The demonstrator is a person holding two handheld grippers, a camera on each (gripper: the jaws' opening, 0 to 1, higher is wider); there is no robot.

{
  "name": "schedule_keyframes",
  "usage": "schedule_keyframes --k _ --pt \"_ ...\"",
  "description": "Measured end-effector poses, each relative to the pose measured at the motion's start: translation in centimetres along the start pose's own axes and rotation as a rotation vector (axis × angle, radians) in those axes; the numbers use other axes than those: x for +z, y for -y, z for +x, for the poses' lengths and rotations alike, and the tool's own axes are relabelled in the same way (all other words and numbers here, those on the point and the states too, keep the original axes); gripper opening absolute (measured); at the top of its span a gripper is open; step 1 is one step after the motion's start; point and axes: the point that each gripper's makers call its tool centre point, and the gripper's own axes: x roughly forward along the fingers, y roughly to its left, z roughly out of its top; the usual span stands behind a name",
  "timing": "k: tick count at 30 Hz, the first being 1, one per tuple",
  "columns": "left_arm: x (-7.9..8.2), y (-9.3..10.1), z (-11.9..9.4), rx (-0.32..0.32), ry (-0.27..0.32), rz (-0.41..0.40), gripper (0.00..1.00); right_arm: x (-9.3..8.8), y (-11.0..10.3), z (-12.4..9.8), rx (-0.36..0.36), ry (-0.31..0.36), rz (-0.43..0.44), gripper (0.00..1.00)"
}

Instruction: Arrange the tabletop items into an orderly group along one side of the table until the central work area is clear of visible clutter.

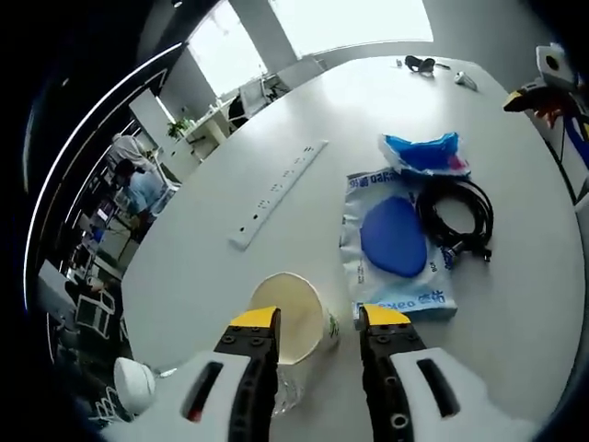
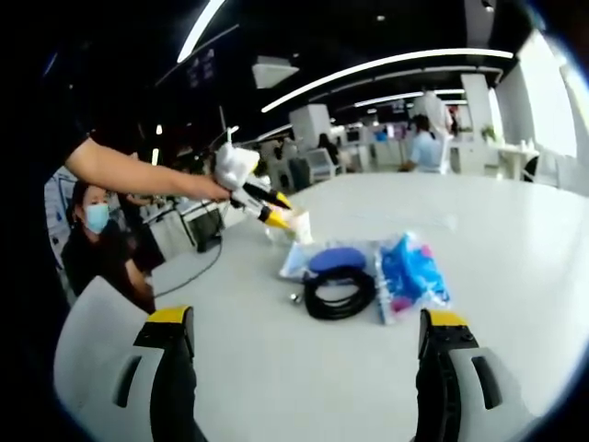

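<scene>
The left claw (image 1: 317,324) has its jaws astride a paper cup (image 1: 293,324) that lies tipped on the counter (image 1: 212,276), mouth toward the camera; the left jaw sits against or inside the rim and the right jaw just beside the outer wall, but whether the pads press the cup cannot be told from the left gripper view. In the right gripper view the same claw appears at a distance, at the end of a person's arm (image 2: 138,175), with the cup at its tips. The cup is judged light, thin-walled and easily crushed; grip it lightly across the wall near the rim, where the rolled edge gives stiffness. Beyond it lie a flat pouch (image 1: 398,241) with a blue pad on it, a coiled black cable (image 1: 457,218) touching the pouch's edge, and a blue bag (image 1: 421,153) just beside both. The pouch and bag look soft, slick and limp, so pinch an edge or corner. The cable is springy and may uncoil; take it across the bundled loops. A white power strip (image 1: 276,193) lies well apart; it is rigid and long, so grasp it near mid-length. The right claw (image 2: 304,345) stands wide and empty, short of the cable.
</scene>
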Motion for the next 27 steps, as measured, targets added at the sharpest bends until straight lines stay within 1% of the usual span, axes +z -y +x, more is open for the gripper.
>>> schedule_keyframes --k 3,5,9,12,15,17,23,27 --pt "0.4 -0.2 -0.3 0.025 0.011 0.006 0.38 0.1 0.0 0.0 0.002 -0.002 -0.006 0.99" --pt "0.9 -0.3 -0.7 0.044 0.031 -0.003 0.39 0.2 0.0 0.1 0.003 0.0 -0.006 0.99" --pt "1.7 -0.6 -1.3 0.066 0.055 0.008 0.4 0.3 0.2 0.2 0.002 -0.003 -0.01 0.98" --pt "2.2 -0.8 -1.6 0.081 0.069 -0.009 0.42 0.4 0.5 0.1 -0.001 -0.008 -0.018 0.97" --pt "2.5 -0.7 -1.9 0.09 0.078 -0.019 0.45 0.6 0.7 0.1 -0.002 -0.014 -0.023 0.95" --pt "2.7 -0.5 -2.2 0.09 0.085 -0.022 0.44 0.9 0.9 0.1 -0.008 -0.005 -0.034 0.92" --pt "3.2 0.1 -3.1 0.095 0.102 -0.034 0.45 1.0 1.1 0.3 -0.007 -0.012 -0.046 0.89" --pt "3.3 0.7 -3.5 0.095 0.098 -0.036 0.44 1.1 1.2 0.6 -0.008 -0.016 -0.053 0.85"
